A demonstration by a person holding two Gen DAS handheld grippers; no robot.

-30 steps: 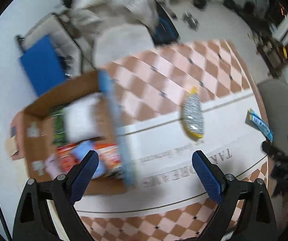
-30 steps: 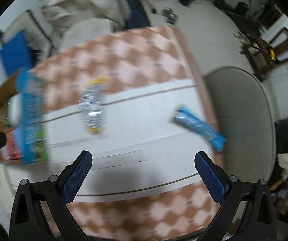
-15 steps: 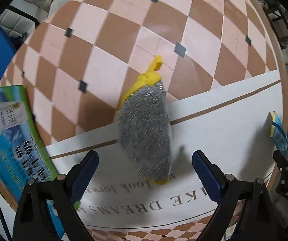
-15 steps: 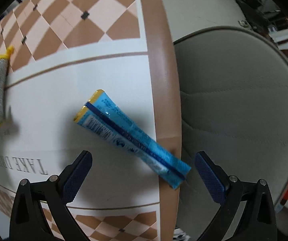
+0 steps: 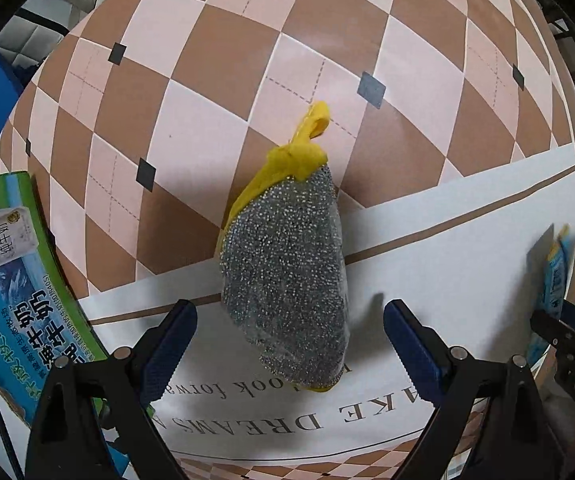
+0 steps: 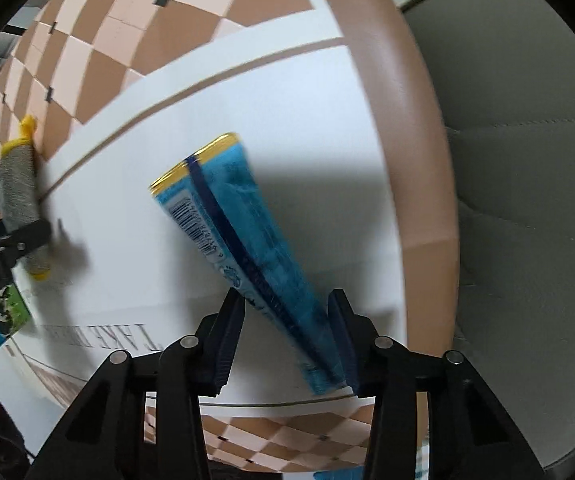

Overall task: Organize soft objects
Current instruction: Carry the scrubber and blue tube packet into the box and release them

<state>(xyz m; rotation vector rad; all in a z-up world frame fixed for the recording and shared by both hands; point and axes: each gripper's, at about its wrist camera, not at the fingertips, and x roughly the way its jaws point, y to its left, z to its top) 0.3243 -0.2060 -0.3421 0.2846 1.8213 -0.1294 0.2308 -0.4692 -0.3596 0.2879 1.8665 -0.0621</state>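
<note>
1. Against the view a second ago, both grippers now sit low over the table (image 5: pixel 467 240), pointing steeply down; the room and the open cardboard box that filled the earlier frames are out of sight.
2. The left gripper (image 5: pixel 291 344) hangs with its blue pads wide apart, as it was before. The silver scouring pad (image 5: pixel 287 276) with its yellow mesh tie lies between them on the table, its near end level with the pads; neither pad touches it.
3. The right gripper (image 6: pixel 287 320), fully spread a second ago, is closing. The blue snack packet (image 6: pixel 239 240) runs between its pads; the right pad lies against the packet's near end, while the left pad stands clear of it.
4. The packet, flat on the white band half a second ago, now looks tilted and blurred, its yellow-edged far end pointing away to the left.
5. The blue-green milk carton (image 5: pixel 19 280) stands at the left edge, near the left gripper's left arm.
6. A grey chair seat (image 6: pixel 519 160) lies just beyond the table's right rim.
7. Printed lettering crosses the white band under both grippers.
</note>
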